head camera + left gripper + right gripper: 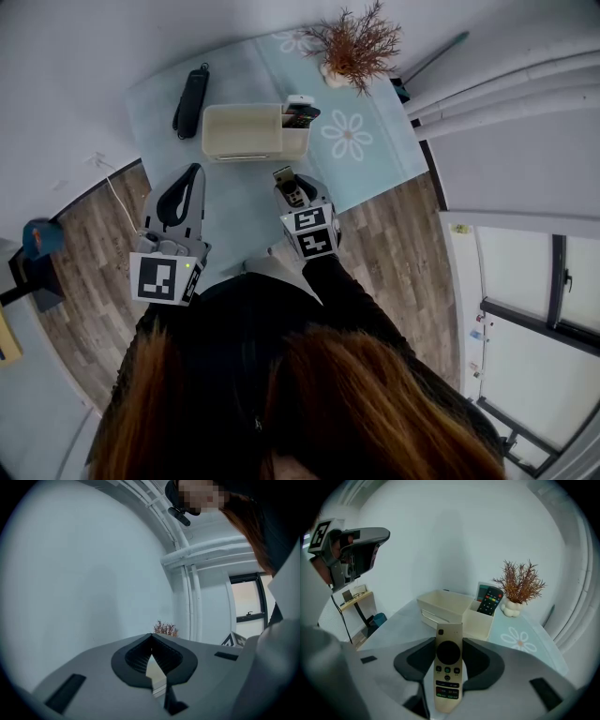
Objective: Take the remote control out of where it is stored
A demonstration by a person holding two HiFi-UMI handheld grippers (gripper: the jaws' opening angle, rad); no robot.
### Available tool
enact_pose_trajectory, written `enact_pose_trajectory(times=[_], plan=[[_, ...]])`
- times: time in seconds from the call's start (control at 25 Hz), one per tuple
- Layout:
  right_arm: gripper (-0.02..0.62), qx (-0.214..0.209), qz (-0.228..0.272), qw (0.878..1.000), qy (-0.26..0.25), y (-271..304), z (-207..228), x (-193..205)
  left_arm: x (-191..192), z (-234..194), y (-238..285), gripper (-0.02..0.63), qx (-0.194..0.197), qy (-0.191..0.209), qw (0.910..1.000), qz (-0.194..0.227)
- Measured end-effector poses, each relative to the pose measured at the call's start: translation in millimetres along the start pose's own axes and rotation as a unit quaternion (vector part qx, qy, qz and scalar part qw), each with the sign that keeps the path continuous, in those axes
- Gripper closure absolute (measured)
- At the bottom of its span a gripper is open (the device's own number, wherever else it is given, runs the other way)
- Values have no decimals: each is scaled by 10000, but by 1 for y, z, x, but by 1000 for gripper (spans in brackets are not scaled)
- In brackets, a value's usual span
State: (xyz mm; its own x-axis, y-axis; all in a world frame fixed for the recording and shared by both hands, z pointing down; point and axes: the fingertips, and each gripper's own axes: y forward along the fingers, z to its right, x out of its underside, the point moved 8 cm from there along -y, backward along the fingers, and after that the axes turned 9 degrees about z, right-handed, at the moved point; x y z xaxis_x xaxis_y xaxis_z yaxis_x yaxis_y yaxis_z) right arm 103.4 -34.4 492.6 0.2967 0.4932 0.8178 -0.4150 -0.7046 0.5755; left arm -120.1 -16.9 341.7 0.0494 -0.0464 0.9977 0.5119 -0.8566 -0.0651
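The right tongs [449,652] are clenched across the narrow sides of a slim beige remote control [448,667], which is held out of the cream storage box [445,603]. It looks light, rigid and smooth, so it may slip lengthwise. The left tongs [151,640] are closed and empty. Beyond lie the pale blue table [401,620], a black remote [490,601] in the box's side compartment, a dried plant [519,584] and a white wall.

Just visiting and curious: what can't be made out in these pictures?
Black remote: lower end hidden inside the storage box, right gripper view.
Beige remote's button print: too small, right gripper view.
Table: mostly blocked by the left gripper's own body, its view.
Dark object, table's left side: too small to name, head view.
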Motion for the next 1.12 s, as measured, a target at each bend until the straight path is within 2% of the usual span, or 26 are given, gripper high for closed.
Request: enact_pose_trajectory(times=[0.76,1.12], plan=[[407,-223,-865,9958,-184,66,5,20,-1,4,-4,601,51,17,10000,-11],[405,-180,-901,9958,-18,70,8,36,0,4,-6,601,46,9,10000,-32]])
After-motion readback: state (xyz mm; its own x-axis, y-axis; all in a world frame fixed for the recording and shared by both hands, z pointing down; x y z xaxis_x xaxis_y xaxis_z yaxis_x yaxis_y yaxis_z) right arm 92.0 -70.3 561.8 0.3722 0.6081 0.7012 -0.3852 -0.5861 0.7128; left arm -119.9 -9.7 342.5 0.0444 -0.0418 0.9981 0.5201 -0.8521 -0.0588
